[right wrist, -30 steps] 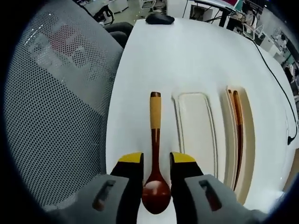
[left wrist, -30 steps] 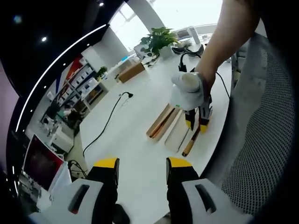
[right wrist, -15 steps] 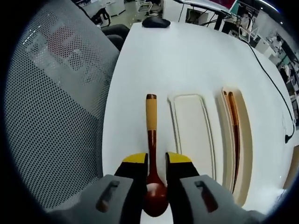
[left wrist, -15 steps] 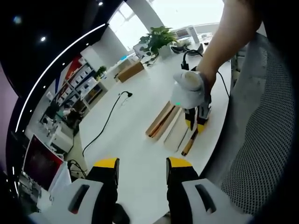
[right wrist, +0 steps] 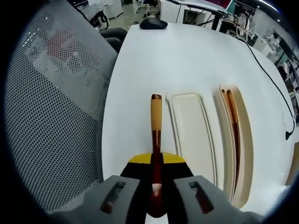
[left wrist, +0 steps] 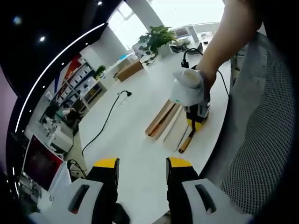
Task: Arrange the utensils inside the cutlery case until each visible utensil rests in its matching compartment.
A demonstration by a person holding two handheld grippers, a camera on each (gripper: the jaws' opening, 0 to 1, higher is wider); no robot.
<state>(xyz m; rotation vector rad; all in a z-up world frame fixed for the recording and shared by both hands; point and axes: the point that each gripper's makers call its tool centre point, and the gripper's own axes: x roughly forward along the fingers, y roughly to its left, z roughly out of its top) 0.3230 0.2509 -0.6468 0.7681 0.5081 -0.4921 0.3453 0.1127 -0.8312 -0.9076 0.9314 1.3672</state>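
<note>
The wooden spoon [right wrist: 155, 122] has a dark reddish bowl and neck and a yellow-tan handle. It lies on the white table [right wrist: 149, 51] just beside the cutlery case [right wrist: 192, 130], clamped near its bowl by the right gripper [right wrist: 156, 161]. The left gripper [left wrist: 140, 167] hovers (jaws spread, nothing between) well apart. Chopsticks [right wrist: 234, 133] rest in the case's narrow compartment.

Both views are bright and evenly lit. In the left gripper view, daylight from the windows [left wrist: 140, 18] blows out to white, and small ceiling lights [left wrist: 42, 39] dot the dark upper part. The white table [right wrist: 187, 56] shows mild glare and only soft shadows. Fisheye bending curves the edges; focus stays sharp.
</note>
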